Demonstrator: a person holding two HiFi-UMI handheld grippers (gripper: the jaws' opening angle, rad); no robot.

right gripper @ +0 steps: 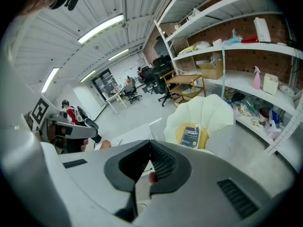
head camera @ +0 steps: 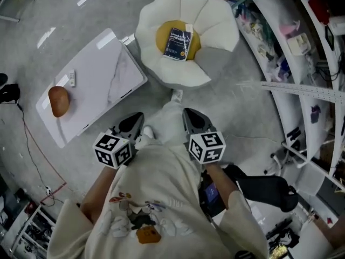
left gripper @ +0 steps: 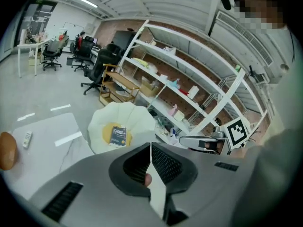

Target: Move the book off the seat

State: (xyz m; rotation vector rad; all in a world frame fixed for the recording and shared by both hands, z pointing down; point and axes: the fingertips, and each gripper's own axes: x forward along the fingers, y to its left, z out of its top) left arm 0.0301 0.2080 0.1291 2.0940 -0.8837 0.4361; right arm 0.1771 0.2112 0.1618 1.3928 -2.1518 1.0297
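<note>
Left gripper (head camera: pixel 131 124) is closed tight, with nothing between its jaws. Right gripper (head camera: pixel 194 121) is the same, jaws pressed together and empty. Both hang close in front of the person's body, well short of the seat (head camera: pixel 180 79), noses aimed towards it.

And there's the target: the book (head camera: pixel 178 43), dark blue cover, lying flat in the middle of the seat on the yellow cushion (head camera: pixel 160 36). It's untouched, and the white petal-shaped walls stand up all round it.

By my reading this is the approach, the opening step: nothing is grabbed and the book is not yet off. The next move, I'd say, calls for closing the gap to the seat and opening at least one set of jaws. Then it's in low over the near petals to pinch the book by an edge, because flat on a soft cushion it gives little to bite on.

After that it needs a landing spot. The white marble-look table (head camera: pixel 108 72) just left of the seat looks likely. A brown rounded lump (head camera: pixel 59 101) and a small remote (head camera: pixel 71 78) sit at its end away from the seat.

As for holders, the seat cups only the cushion and the book. To the seat's right, shelving (head camera: pixel 288 99) carries bottles, boxes and small clutter, too small to name.
</note>
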